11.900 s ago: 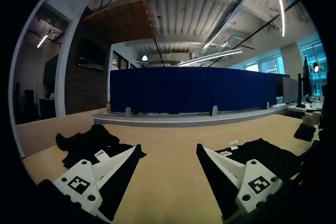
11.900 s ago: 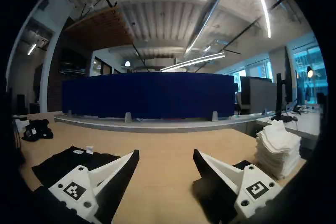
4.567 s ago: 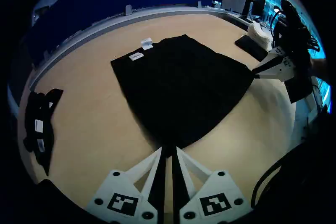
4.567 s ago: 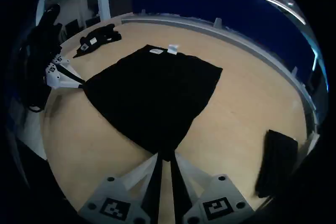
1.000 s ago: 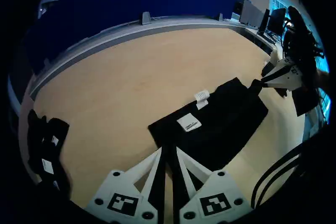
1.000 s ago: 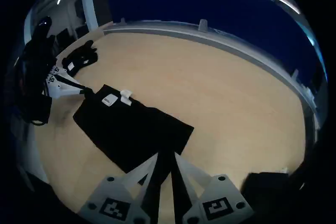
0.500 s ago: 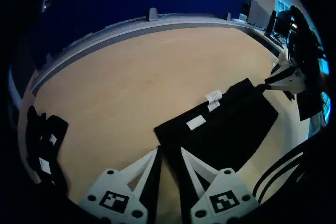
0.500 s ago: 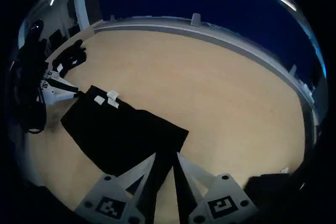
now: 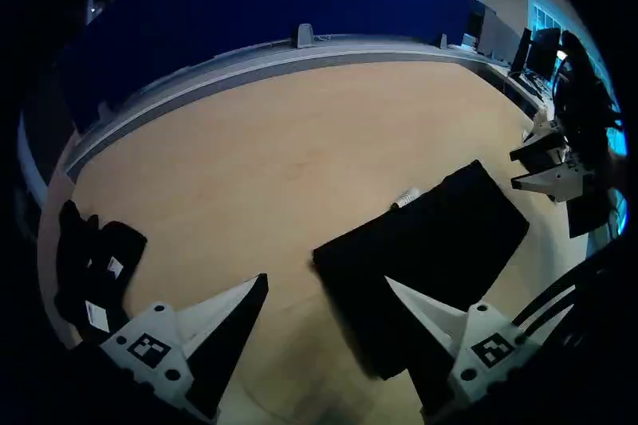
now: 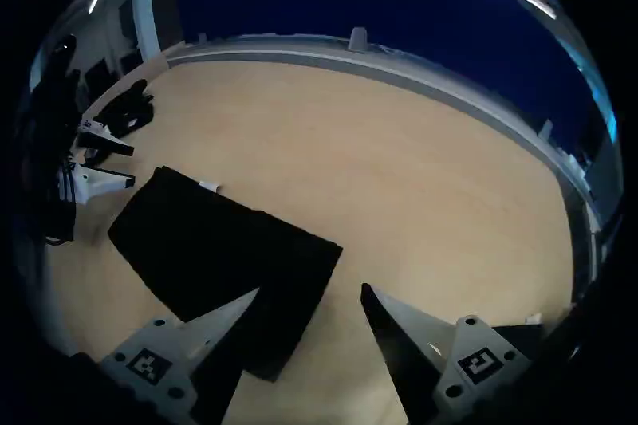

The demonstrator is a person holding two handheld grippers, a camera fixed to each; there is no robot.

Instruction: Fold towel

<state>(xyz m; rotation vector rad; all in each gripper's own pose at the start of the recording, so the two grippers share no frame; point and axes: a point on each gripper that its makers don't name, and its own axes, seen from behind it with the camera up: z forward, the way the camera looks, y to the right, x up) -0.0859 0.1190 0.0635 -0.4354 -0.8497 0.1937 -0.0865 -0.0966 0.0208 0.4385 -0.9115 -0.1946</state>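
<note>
"Black towel [image 9: 423,265] is lying folded into a flat rectangle on the wooden tabletop [image 9: 263,146], its near end reaching in between the fingers of my left tongs [image 9: 325,279], which I'm holding wide apart, gripping nothing."

"And your right tongs [image 10: 309,289]?"

"Those are spreading just as wide over the towel's other end, gripping nothing. Each camera is catching the opposite tongs beyond the towel's far edge, fingers parted."

"What is one view giving you that the other isn't?"

"The left gripper view is showing me monitors [image 9: 542,50] off to the right and a crumpled black pile [image 9: 96,265] close beside my tongs; the right gripper view is pushing that pile far back, near a pale pillar [image 10: 145,10], with a white tag [image 10: 209,184] peeking from the towel's far edge."
</note>
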